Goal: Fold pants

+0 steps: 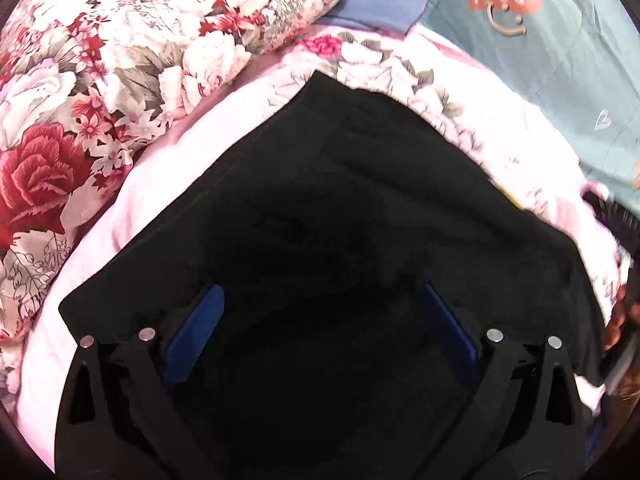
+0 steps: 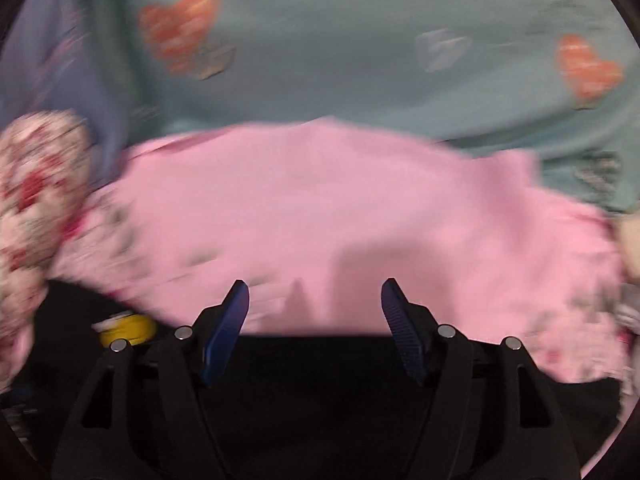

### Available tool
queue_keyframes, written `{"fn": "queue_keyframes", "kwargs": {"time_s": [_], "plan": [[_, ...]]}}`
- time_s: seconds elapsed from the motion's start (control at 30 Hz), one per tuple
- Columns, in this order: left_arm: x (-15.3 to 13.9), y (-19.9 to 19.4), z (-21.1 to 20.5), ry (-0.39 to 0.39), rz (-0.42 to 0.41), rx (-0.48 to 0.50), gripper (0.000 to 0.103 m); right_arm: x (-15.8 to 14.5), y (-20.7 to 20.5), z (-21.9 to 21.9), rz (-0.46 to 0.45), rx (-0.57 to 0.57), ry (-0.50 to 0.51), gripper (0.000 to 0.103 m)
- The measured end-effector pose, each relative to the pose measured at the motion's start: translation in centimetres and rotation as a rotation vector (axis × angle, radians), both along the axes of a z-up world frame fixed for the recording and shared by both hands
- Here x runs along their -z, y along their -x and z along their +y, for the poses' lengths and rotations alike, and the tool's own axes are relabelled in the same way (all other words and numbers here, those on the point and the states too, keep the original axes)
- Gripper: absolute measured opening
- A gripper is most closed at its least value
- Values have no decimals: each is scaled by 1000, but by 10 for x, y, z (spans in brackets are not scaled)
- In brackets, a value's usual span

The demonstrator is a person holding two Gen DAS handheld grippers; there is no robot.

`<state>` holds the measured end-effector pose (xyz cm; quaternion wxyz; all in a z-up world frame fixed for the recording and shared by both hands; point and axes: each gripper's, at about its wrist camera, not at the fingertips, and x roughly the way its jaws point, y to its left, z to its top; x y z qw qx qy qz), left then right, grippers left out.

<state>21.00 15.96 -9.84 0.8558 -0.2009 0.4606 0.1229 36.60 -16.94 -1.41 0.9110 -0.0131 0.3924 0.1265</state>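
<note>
Left wrist view showing black pants (image 1: pixel 340 200) lying folded on the pink bed sheet (image 1: pixel 500 152), left tongs (image 1: pixel 320 308) hovering wide open above them, gripping nothing, right view alone showing right tongs (image 2: pixel 315 292) gaping empty, a yellow object (image 2: pixel 128 328).

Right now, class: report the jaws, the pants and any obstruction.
Left gripper open over black fabric pants. Right gripper open, nothing between its jaws. Pants on pink floral bedsheet; red-rose floral pillow close beside.
</note>
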Motion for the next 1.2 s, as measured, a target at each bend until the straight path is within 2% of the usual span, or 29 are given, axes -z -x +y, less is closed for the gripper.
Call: {"fn": "queue_keyframes", "kwargs": {"time_s": [0.1, 0.23, 0.3, 0.33, 0.37, 0.4, 0.43, 0.5, 0.57, 0.6, 0.63, 0.73, 0.77, 0.8, 0.83, 0.9, 0.93, 1.03, 1.13, 1.17, 1.2], "plan": [[0, 3, 6, 27, 4, -17, 99, 6, 5, 86, 35, -220, 21, 69], [-10, 14, 18, 84, -37, -47, 99, 23, 8, 171, 53, -368, 92, 69], [-14, 17, 22, 80, -43, -60, 99, 32, 14, 207, 55, -431, 136, 69], [-15, 18, 25, 60, -36, -81, 99, 38, 18, 223, 61, -468, 164, 64], [-15, 18, 27, 54, -33, -93, 99, 45, 18, 234, 85, -507, 176, 50], [-14, 19, 31, 57, -28, -115, 99, 51, 17, 241, 116, -534, 178, 1], [-13, 18, 34, 64, -22, -129, 99, 57, 15, 250, 149, -549, 178, 0], [-10, 18, 39, 84, -14, -152, 99, 48, 15, 259, 46, -544, 169, 0], [-8, 18, 40, 86, -13, -162, 99, 32, 8, 263, -11, -516, 97, 0], [-8, 16, 38, 59, -10, -160, 99, 25, 2, 266, -34, -498, 48, 0], [-7, 15, 36, 38, -6, -154, 99, 27, -3, 269, -29, -486, 46, 0], [-6, 10, 30, -17, 12, -136, 99, 54, -13, 281, 96, -463, 186, 1], [-6, 9, 30, -22, 13, -138, 99, 50, -11, 275, 90, -474, 162, 7], [-6, 10, 30, -22, 11, -144, 99, 43, -9, 263, 84, -483, 123, 37], [-6, 10, 30, -15, 7, -153, 99, 32, -9, 242, 85, -489, 69, 72], [-7, 11, 27, -8, 1, -146, 99, 19, -12, 214, 75, -485, 13, 89], [-7, 10, 24, -14, 3, -130, 99, 15, -18, 199, 90, -497, -6, 89], [-11, 8, 20, -23, -1, -92, 99, 18, -23, 190, 157, -572, 31, 89], [-17, 15, 22, -11, -36, -94, 99, 32, -23, 213, 163, -655, 81, 89], [-19, 18, 23, -20, -45, -99, 99, 43, -25, 223, 189, -677, 121, 84], [-21, 18, 24, -42, -46, -106, 99, 51, -23, 231, 207, -693, 153, 59]]}}
